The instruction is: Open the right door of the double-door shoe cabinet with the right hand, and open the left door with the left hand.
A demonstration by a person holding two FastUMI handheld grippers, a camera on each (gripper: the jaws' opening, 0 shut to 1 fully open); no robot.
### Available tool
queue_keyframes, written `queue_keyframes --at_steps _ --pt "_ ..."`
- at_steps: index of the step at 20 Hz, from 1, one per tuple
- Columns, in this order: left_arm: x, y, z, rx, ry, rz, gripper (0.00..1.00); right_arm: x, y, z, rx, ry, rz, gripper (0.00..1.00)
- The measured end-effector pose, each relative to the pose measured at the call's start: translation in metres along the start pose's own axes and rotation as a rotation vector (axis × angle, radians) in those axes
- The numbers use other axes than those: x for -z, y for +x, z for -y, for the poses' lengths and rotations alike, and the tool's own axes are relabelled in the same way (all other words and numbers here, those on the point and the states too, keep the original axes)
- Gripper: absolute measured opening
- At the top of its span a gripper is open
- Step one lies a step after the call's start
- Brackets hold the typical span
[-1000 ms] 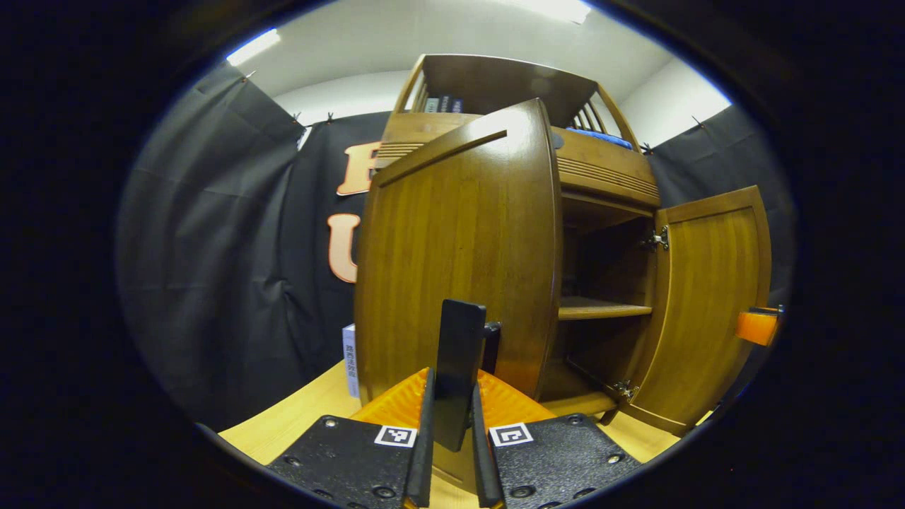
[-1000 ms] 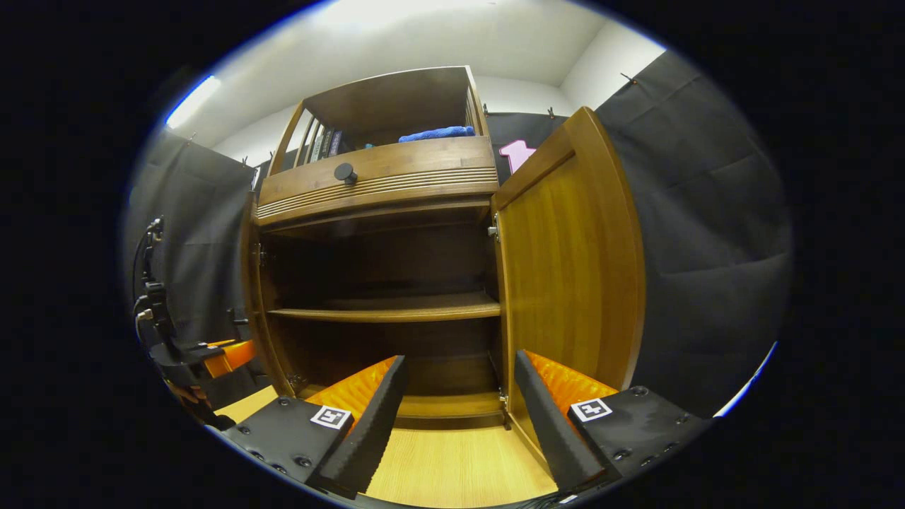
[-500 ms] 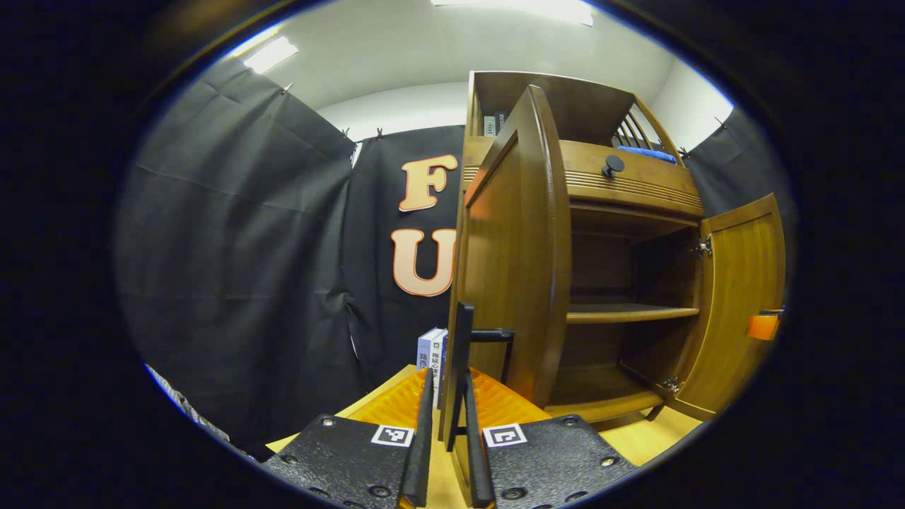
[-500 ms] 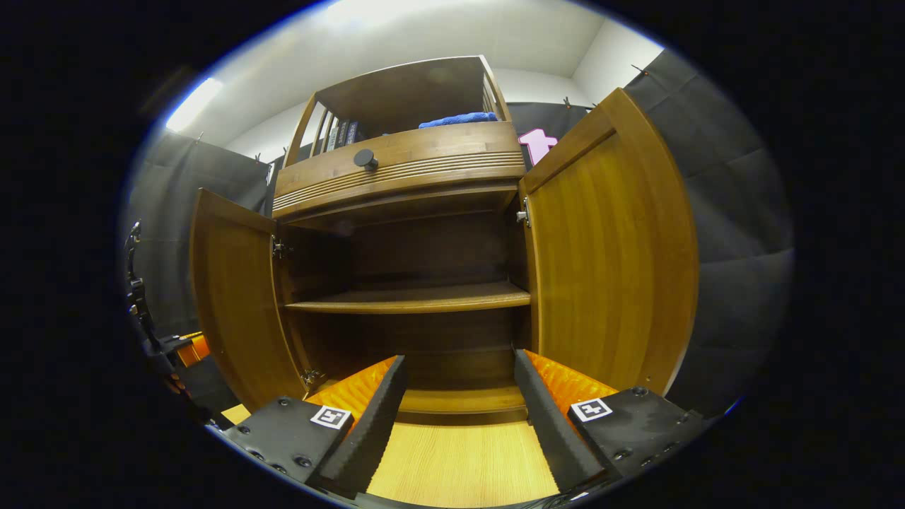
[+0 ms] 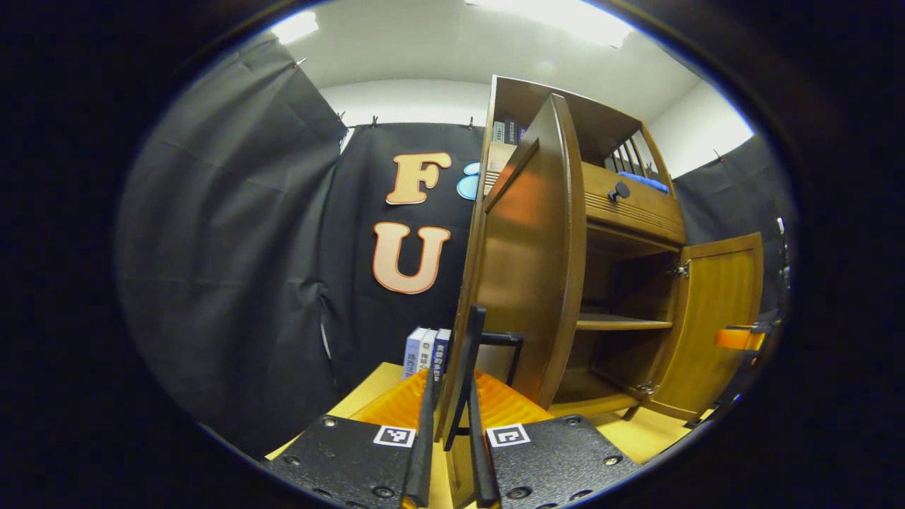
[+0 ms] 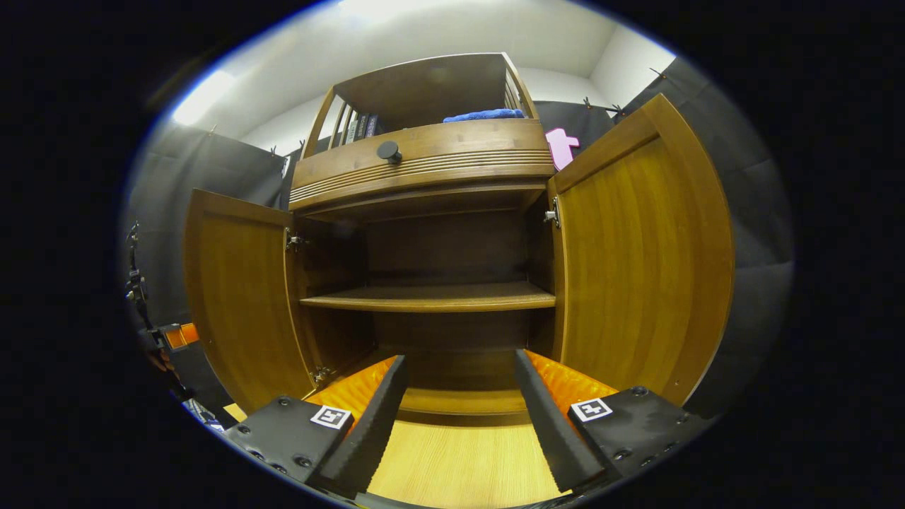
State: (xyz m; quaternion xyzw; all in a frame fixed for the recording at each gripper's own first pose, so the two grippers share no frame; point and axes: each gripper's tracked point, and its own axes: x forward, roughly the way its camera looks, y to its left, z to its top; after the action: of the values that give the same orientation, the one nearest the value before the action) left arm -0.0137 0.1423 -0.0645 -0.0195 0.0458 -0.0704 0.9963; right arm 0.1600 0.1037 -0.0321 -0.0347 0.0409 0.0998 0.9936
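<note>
The shoe cabinet (image 6: 424, 184) stands on the table (image 6: 459, 466) with both doors swung wide, the left door (image 6: 240, 297) and the right door (image 6: 636, 261) each folded out to its own side and the inner shelf (image 6: 431, 300) bare, so the task looks all but done. The left hand-held gripper (image 5: 452, 452) is clenched on the left door's dark bar handle (image 5: 470, 353) and has only to let go. The right hand-held gripper (image 6: 459, 417) hangs released in front of the opening, touching nothing.

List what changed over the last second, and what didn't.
The left door swung out from nearly edge-on to wide open, pulled by its handle, which the left gripper keeps clamped. The right gripper stayed open and empty; the right door stayed open.
</note>
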Motion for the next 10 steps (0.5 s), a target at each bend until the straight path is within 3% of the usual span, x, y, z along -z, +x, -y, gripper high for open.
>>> queue_keyframes --at_steps 1,6,7,10 --pt "-0.001 0.001 -0.002 0.019 -0.003 -0.003 0.23 0.000 0.000 -0.001 -0.001 0.000 0.001 0.89" --pt "-0.006 0.009 -0.032 0.106 0.053 -0.028 0.23 0.001 -0.002 0.002 0.011 -0.006 -0.005 0.89" --pt "-0.004 0.011 -0.032 0.128 0.044 -0.037 0.23 0.001 -0.002 0.003 0.017 -0.006 -0.008 0.98" --pt "-0.005 0.010 -0.035 0.154 -0.013 -0.048 0.23 0.000 -0.003 0.003 0.023 0.015 -0.007 0.98"
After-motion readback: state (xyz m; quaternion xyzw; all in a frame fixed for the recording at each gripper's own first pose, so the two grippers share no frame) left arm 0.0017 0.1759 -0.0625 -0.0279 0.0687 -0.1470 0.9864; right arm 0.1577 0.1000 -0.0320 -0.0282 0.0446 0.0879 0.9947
